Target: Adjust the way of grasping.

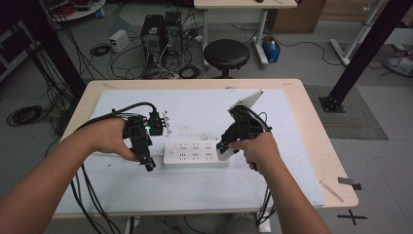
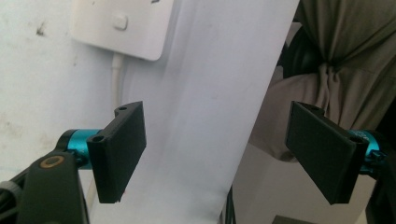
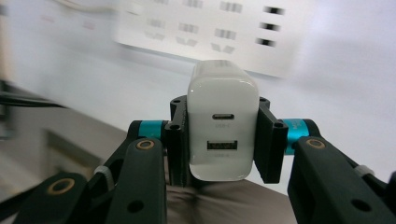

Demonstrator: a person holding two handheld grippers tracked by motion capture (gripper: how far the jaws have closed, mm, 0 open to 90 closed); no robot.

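Note:
A white power strip (image 1: 195, 152) lies flat on the white mat in the middle of the table. My right gripper (image 1: 223, 147) is shut on a white USB charger (image 3: 223, 126), held just above the strip's right end; its two USB ports face the camera. The strip (image 3: 210, 32) appears blurred beyond the charger. My left gripper (image 1: 148, 163) is at the strip's left end, jaws open and nothing between them. In the left gripper view, the left gripper (image 2: 217, 126) faces the strip's switch corner (image 2: 121, 23) and its white cable (image 2: 115, 79).
The white mat (image 1: 195, 190) covers most of the wooden table (image 1: 316, 146). Black cables (image 1: 92, 195) trail from both grippers over the near edge. A black stool (image 1: 226, 53) and computer towers (image 1: 160, 34) stand beyond the far edge.

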